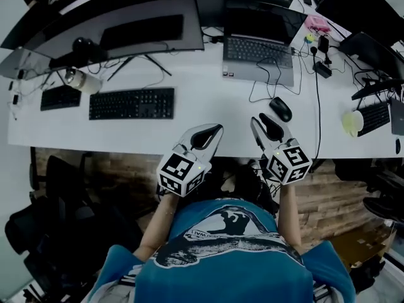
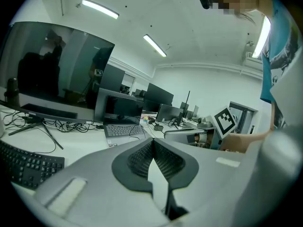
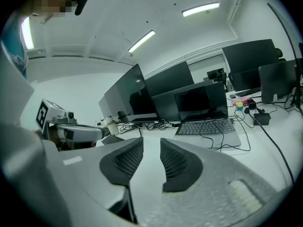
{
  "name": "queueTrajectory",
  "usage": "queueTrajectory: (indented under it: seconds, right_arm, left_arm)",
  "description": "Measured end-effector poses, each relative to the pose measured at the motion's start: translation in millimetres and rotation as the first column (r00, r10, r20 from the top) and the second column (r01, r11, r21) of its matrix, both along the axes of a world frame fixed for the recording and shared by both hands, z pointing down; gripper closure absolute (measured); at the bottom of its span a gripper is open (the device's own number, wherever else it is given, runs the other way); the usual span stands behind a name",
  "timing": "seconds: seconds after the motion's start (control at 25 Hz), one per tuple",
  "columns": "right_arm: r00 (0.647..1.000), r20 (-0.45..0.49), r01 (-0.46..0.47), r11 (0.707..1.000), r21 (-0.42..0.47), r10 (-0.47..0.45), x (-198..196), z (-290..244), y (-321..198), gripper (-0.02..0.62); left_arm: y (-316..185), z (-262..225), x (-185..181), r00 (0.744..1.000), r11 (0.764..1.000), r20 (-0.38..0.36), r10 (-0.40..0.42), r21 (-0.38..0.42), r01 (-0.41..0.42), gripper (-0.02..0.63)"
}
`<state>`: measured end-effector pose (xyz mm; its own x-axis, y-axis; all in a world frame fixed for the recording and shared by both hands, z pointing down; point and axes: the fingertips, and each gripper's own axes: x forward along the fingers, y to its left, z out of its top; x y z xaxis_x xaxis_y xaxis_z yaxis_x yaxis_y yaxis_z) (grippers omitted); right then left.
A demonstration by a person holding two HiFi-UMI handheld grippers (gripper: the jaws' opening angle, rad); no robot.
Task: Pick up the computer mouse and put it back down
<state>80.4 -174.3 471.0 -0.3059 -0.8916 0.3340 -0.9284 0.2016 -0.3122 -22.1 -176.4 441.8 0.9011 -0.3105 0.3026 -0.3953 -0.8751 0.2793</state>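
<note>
black computer mouse (image 1: 280, 108) sat flat on the white desk (image 1: 208, 100), near its front edge, in front of the open laptop (image 1: 257, 52) on that laptop's right side, with its cable running back toward the laptop. right claw (image 1: 268, 130) was at the desk's front edge just short of the mouse. in the right gripper view the right claw's jaws stood a narrow gap apart with nothing between them, only bare desk showing through, mouse not gripped. left claw (image 1: 208, 136) was over the desk edge further left, well apart from the mouse, its tips pressed together and empty in the left gripper view. black keyboard (image 1: 131, 103) lay left of the claws, with a wide dark monitor (image 1: 120, 27) behind it. person in a blue shirt (image 1: 227, 251) held both grippers.
</note>
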Motion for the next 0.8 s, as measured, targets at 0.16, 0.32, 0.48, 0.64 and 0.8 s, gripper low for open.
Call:
queueTrajectory:
  seconds: [0.16,0.32,0.48,0.64,0.8]
  right_arm:
    - [1.0,-0.005,0.013,1.0,-0.006,-0.013,-13,0,10,0.502]
    - [1.0,-0.005,0.027,1.0,-0.005,-0.027,-19,-6,19,0.529]
    - [0.999,-0.001,0.033,0.999,0.009,-0.033,-20,-15,32,0.531]
    - [0.999,0.015,0.03,0.999,0.013,-0.03,-17,-19,55,0.557]
    - [0.999,0.024,0.037,0.999,0.022,-0.038,-13,-20,80,0.562]
  left_arm:
    - [3,2,-5,1.0,1.0,-0.019,-0.014,-0.007,0.014,0.594]
    - [11,0,-4,0.999,1.0,-0.036,-0.014,-0.01,0.014,0.594]
    - [21,-2,1,0.999,1.0,-0.035,-0.01,-0.001,0.01,0.594]
    - [42,-8,10,0.999,1.0,-0.04,-0.004,0.0,0.004,0.594]
    - [70,-12,19,0.999,1.0,-0.041,0.005,0.004,-0.005,0.594]
